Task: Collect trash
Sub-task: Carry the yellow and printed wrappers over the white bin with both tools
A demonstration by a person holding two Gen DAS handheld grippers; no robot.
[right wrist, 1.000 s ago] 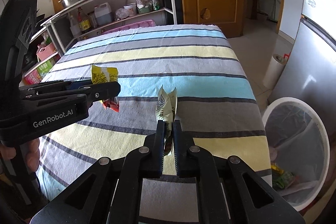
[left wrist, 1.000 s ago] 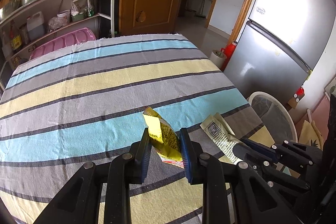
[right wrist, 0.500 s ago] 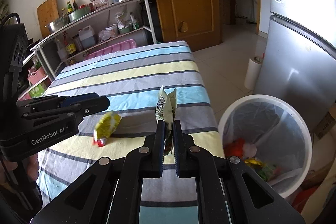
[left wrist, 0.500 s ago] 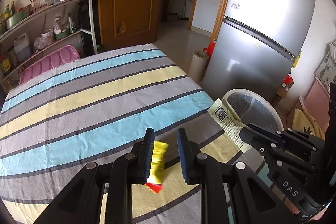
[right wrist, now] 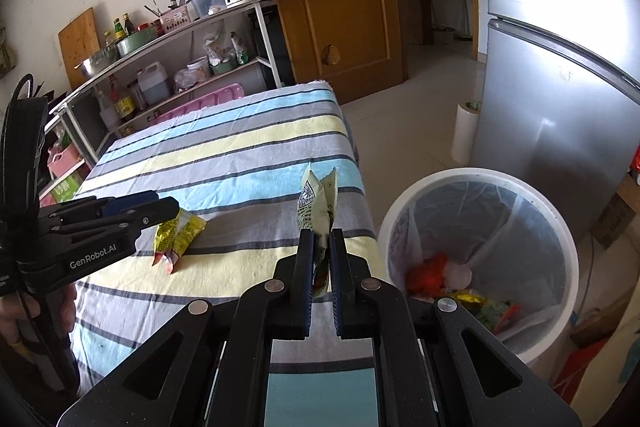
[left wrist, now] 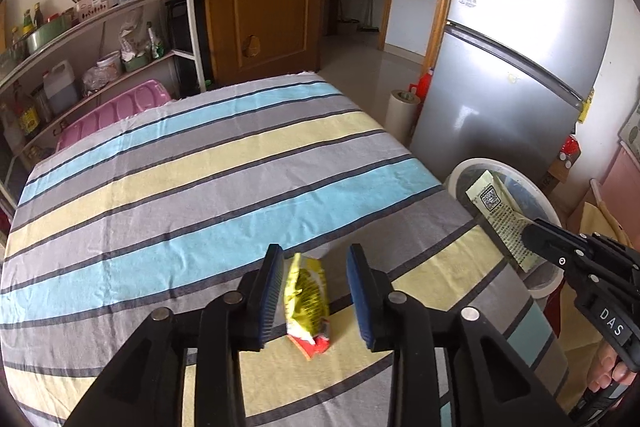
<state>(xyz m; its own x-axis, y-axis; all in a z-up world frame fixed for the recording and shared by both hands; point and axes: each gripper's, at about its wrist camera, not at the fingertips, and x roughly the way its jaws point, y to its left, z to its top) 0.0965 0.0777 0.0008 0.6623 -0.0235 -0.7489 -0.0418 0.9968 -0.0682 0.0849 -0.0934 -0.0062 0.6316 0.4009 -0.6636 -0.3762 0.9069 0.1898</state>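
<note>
Left gripper (left wrist: 316,297) just opened over the light, crinkly yellow wrapper (left wrist: 307,301); right gripper (right wrist: 320,259) clamps the green packet (right wrist: 318,205).

The left gripper (left wrist: 316,291) points downward, its jaws apart and just opened wider; a wrapper (left wrist: 306,301) lies between them, touched by neither pad. The right gripper (right wrist: 320,255) tilts down too, its jaws pinched tight on a packet (right wrist: 318,207) that stands upright. Fingers (left wrist: 610,373) curl around the right gripper's handle.
</note>
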